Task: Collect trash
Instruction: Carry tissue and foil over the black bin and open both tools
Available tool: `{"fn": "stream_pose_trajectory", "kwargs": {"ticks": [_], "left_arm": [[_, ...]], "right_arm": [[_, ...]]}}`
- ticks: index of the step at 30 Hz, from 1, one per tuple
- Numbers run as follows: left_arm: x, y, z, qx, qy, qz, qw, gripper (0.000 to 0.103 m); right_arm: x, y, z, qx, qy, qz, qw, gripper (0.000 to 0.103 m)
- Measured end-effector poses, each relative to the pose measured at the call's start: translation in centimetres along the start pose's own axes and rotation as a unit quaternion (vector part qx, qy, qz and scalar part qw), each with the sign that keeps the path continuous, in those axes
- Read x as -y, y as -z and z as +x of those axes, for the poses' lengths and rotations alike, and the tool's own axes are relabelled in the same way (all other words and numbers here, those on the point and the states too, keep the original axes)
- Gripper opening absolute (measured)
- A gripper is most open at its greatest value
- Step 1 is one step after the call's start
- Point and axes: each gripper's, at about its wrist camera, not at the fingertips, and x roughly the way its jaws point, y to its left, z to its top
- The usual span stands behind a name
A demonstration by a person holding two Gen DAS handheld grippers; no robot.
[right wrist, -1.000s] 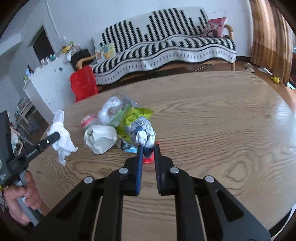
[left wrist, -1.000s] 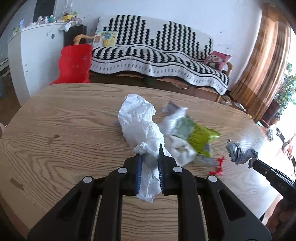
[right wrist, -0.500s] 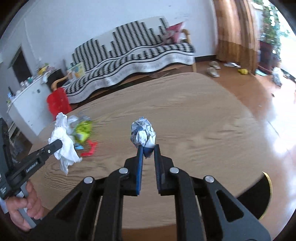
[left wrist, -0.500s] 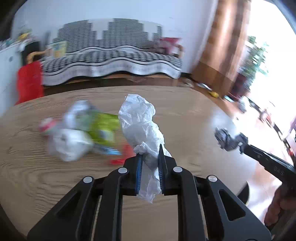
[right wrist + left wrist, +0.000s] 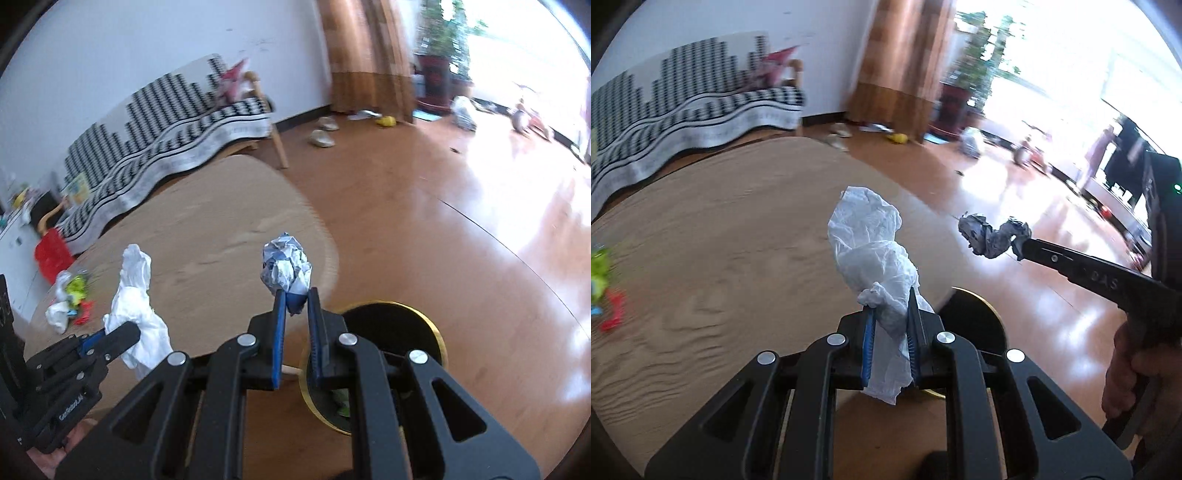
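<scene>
My left gripper (image 5: 891, 295) is shut on a crumpled white tissue (image 5: 871, 243) and holds it above the table's right end; it also shows in the right wrist view (image 5: 136, 295). My right gripper (image 5: 295, 291) is shut on a grey-blue crumpled paper ball (image 5: 286, 267), seen from the side in the left wrist view (image 5: 991, 236). A black bin with a gold rim (image 5: 436, 332) stands on the floor below both grippers, partly hidden by them; its rim shows in the left wrist view (image 5: 986, 306). More trash (image 5: 70, 299) lies on the table at the far left.
The oval wooden table (image 5: 229, 221) ends just left of the bin. A striped sofa (image 5: 166, 129) and a red chair (image 5: 51, 254) stand behind it. Shoes and toys (image 5: 325, 133) lie on the glossy floor near the curtain (image 5: 369, 55).
Both grippers have swung right, away from the trash pile, each carrying its piece off the table's end. The bin has come into view below them.
</scene>
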Motion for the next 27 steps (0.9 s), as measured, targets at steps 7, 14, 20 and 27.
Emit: {"fn": "stream_pose_trajectory", "kwargs": {"ticks": [7, 14, 20, 27], "left_arm": [[4.8, 1.1, 3.7, -0.023, 0.033, 0.042, 0.9983, 0.015], [6.7, 1.1, 6.1, -0.040, 0.044, 0.057, 0.9966, 0.015], [7.1, 0.8, 6.8, -0.043, 0.049, 0.059, 0.9961, 0.015], [7.0, 1.0, 7.0, -0.045, 0.051, 0.061, 0.9958, 0.015]], "right_arm": [[7.9, 2.2, 0.6, -0.045, 0.056, 0.043, 0.997, 0.013], [11.5, 4.2, 3.2, -0.120, 0.072, 0.066, 0.988, 0.013], [10.7, 3.9, 3.8, -0.131, 0.065, 0.071, 0.987, 0.013], [10.4, 3.7, 4.4, -0.132, 0.057, 0.071, 0.987, 0.019]]}}
